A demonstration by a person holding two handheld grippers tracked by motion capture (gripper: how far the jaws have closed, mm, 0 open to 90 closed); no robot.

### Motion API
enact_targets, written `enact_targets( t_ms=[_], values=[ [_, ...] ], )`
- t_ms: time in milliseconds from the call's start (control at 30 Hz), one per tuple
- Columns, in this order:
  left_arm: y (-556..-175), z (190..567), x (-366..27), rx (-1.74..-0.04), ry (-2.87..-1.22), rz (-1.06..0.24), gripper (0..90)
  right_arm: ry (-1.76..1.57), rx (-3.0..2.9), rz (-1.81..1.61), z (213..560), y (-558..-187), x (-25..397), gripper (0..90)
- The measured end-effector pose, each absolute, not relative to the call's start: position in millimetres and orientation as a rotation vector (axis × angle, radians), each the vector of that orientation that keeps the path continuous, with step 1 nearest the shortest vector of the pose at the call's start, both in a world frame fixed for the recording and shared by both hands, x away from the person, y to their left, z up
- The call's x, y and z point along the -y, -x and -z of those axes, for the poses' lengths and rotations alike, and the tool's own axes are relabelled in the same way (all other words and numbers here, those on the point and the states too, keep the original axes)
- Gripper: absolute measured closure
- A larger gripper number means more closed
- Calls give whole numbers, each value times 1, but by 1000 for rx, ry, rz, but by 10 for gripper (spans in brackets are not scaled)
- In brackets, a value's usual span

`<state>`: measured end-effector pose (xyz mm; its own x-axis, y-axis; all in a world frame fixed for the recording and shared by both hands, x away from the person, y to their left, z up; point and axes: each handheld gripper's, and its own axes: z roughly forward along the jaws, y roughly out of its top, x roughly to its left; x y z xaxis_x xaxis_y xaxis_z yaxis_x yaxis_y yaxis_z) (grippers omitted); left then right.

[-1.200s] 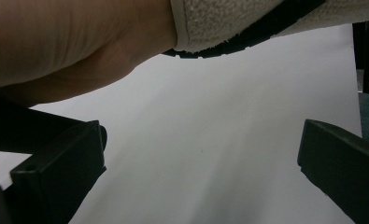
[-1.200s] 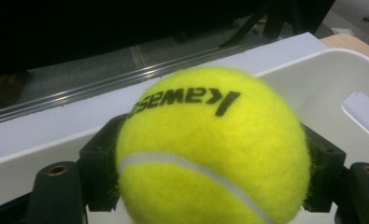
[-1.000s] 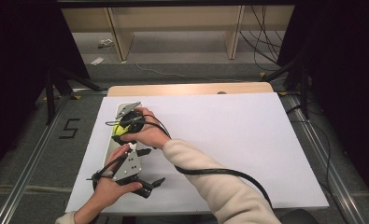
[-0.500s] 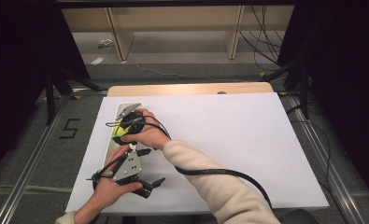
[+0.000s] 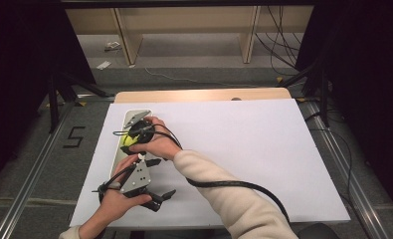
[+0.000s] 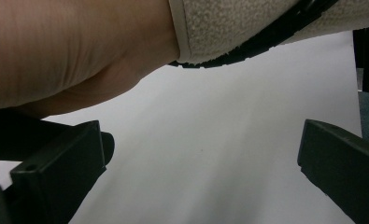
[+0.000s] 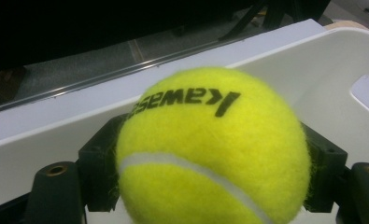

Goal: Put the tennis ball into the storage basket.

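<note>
Going from the left side of the desk [image 5: 244, 149]: there's a long white tray [image 7: 313, 65] lying near the left edge of the white sheet, and that's where the action is. The right hand-held gripper [image 5: 133, 138] has crossed over to that side and sits right over the tray. Its own camera shows the jaws clamped on a yellow tennis ball [image 7: 212, 149], one jaw pressing each side, with the tray's white wall and floor just behind and below the ball. From above you only catch a sliver of yellow [image 5: 128, 141] under the hand.

Closer to the person, the left hand-held gripper [image 5: 156, 198] rests low on the sheet, jaws spread wide with nothing between them, just bare white surface. The right forearm in its cream sleeve [image 5: 234, 199] passes over it.

As for progress, my read is the ball is gripped inside or just above the tray, so it's either about to be let go there or about to be lifted out. Can't tell whether it's touching the tray floor. What's left is the release or the lift, and then pulling the arm back.
</note>
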<state>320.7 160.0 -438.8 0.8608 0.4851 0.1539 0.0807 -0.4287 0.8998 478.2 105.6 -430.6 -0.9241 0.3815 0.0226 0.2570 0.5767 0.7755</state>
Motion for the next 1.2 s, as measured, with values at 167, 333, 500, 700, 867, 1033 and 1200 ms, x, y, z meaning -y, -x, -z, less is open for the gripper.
enact_targets(
  t_ms=[167,333,500,700,867,1033,1200],
  values=[
    [-321,439,-160,-416,-1980,-482,0,-555,-2649,-1258,433,-478,-105,235],
    [-321,439,-160,-415,-1981,-482,0,-556,-2601,-1285,427,-480,-103,159],
    [-321,439,-160,-414,-1982,-480,0,-549,-2582,-1289,423,-481,-99,151],
    [-321,439,-160,-414,-1982,-480,0,-551,-2578,-1298,420,-481,-95,151],
    [-321,439,-160,-415,-1981,-482,0,-565,-2565,-1316,415,-481,-88,152],
    [-321,439,-160,-414,-1981,-483,0,-573,-2551,-1321,410,-481,-79,153],
    [-321,439,-160,-416,-1981,-484,1,-587,-2530,-1336,404,-480,-68,153]
  ],
)
